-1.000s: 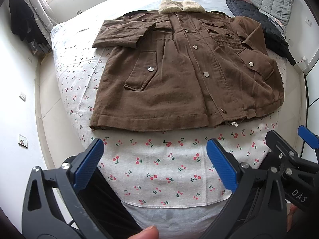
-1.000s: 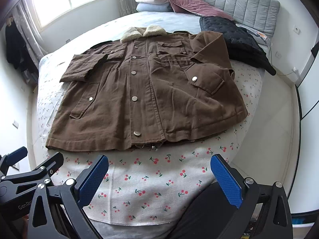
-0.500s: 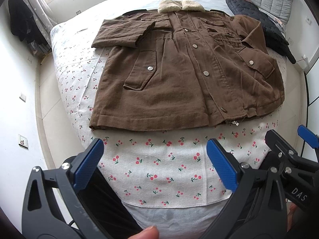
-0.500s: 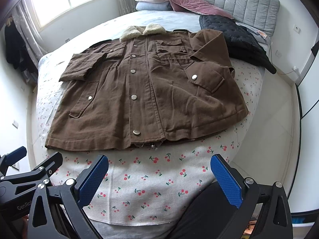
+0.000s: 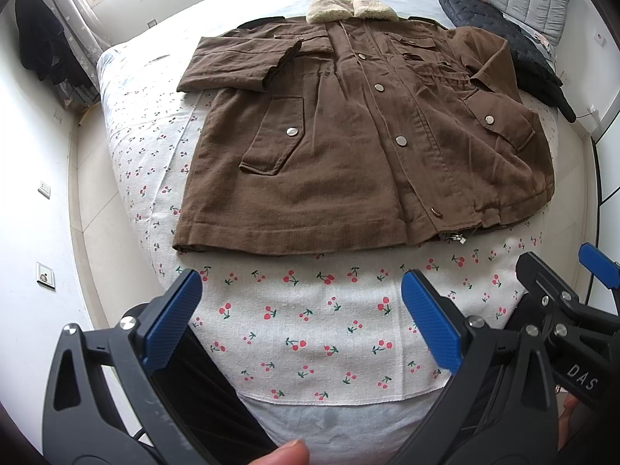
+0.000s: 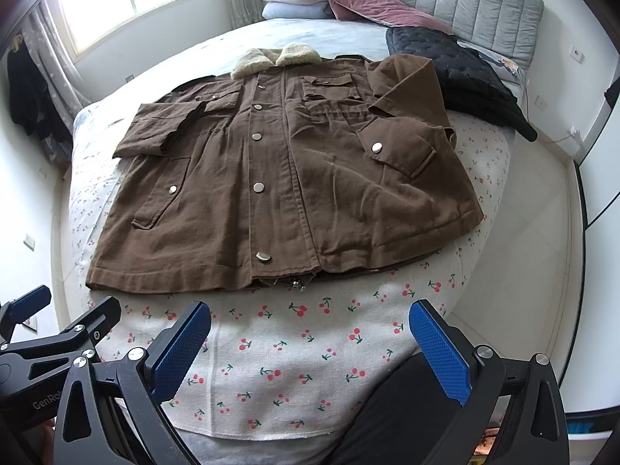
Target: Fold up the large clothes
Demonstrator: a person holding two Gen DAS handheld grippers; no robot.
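bedroom daylight falls on a bed [image 6: 484, 178] spread with a cherry-print cloth [image 6: 294, 364], and on it lies the brown jacket [image 6: 294, 170], front up, buttoned, fleece collar [image 6: 277, 62] at the far end. both sleeves are already folded in across the chest; the body looks not yet folded, so most of the work is left. left gripper [image 5: 302, 321] and right gripper [image 6: 310, 348] hover near the hem, both spread wide, holding nothing. a black quilted garment [image 6: 457, 73] lies beyond.

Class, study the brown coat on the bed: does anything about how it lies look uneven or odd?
Yes. The brown coat lies unevenly: one sleeve is folded across the chest, while the other sleeve is bunched beside the black jacket.
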